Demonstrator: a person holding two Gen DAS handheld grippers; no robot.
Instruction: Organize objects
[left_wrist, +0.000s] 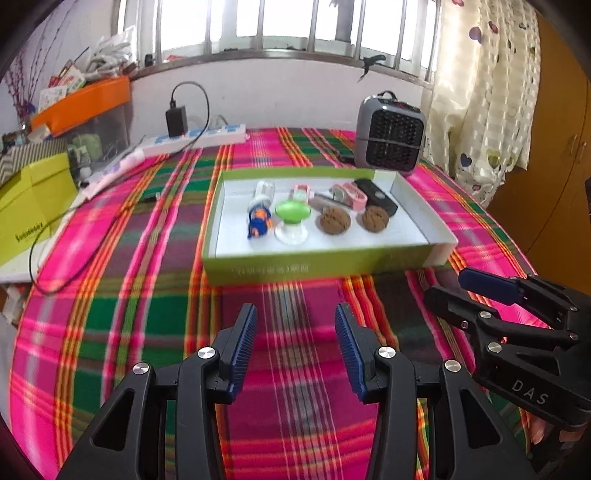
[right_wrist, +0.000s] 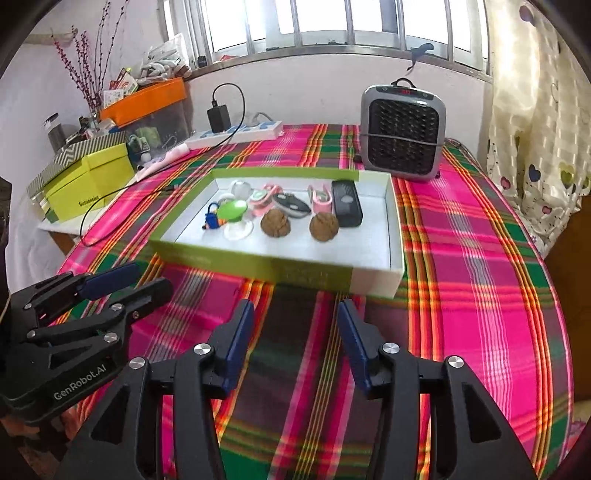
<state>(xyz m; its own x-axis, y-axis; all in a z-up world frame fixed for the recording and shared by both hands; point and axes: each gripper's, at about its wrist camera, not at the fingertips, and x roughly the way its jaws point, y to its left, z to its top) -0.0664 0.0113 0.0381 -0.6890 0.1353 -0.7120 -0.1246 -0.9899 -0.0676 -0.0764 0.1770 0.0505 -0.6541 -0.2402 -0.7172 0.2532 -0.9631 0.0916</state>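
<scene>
While both claws hang low over the pink-and-green plaid tablecloth (left_wrist: 122, 266), a shallow green cardboard tray with a white inside (left_wrist: 258, 267) lies just beyond their tips, its long axis running across the view from left to right. Each claw stands spread and holds nothing: the left gripper (left_wrist: 295, 345) sits before the tray's near wall, and the right gripper (right_wrist: 295, 341) is beside it, toward the tray's white right end. Inside the tray I count two brown wrinkled walnuts (left_wrist: 334, 220) side by side, well apart from the fingers; one green-capped knob on a white base (left_wrist: 292, 218) standing upright; one small blue-and-orange figure with a clear tube (left_wrist: 260, 214) lying with its length pointing away; one black oblong case (right_wrist: 346, 203) also pointing away. Pink clips behind them are too jumbled to count. A grey grilled heater (right_wrist: 402, 133) stands behind.
</scene>
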